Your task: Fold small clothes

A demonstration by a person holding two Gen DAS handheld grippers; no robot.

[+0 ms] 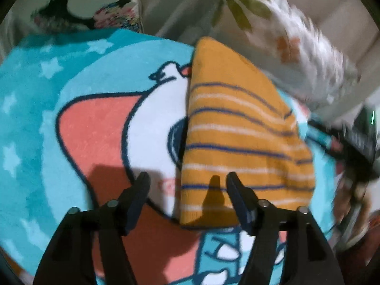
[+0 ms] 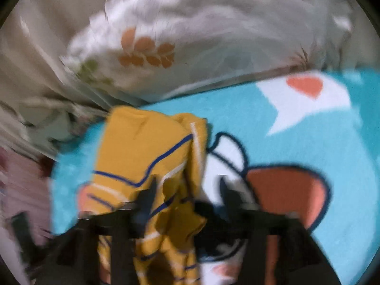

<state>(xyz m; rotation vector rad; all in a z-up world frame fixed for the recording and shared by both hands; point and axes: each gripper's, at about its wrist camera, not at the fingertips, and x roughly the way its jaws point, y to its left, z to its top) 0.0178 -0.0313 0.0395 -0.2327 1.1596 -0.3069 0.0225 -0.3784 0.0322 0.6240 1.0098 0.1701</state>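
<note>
Blurring hides detail; left gripper (image 1: 187,178) and right gripper (image 2: 187,190) gape empty over mustard garment (image 1: 237,130).

Both wrist views angled steeply down, close over the striped garment (image 1: 239,128) on the cartoon rug (image 2: 308,123).

Lying folded on the turquoise cartoon rug (image 1: 35,109): small mustard-yellow garment (image 1: 239,133) with thin navy and white stripes. Sitting flat as a long tapered bundle over the rug's white-and-coral figure, plain end pointing toward the rug's far edge. Showing bunched, rumpled layers along one side in the right wrist view (image 2: 147,156).
</note>
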